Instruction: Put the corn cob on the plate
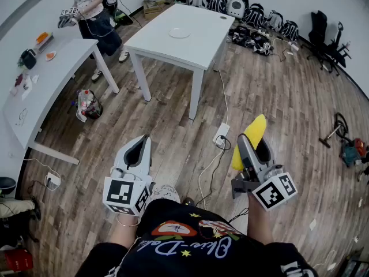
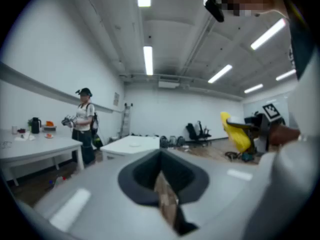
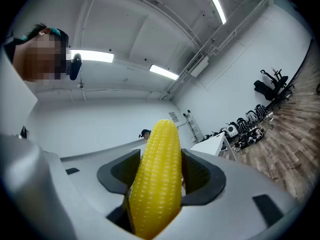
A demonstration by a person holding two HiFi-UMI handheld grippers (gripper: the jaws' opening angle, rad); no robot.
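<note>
My right gripper is shut on a yellow corn cob, which sticks forward past the jaws over the wooden floor. In the right gripper view the corn cob stands lengthwise between both jaws, pressed on each side. My left gripper is held beside it at the left, jaws together with nothing between them; the left gripper view shows the same. A small white plate lies on the white table far ahead, well away from both grippers. The left gripper view shows the same plate small in the distance.
A second white table with small items runs along the left. A person stands at its far end holding grippers. A white power strip and cables lie on the floor ahead. Bags and an office chair line the back wall.
</note>
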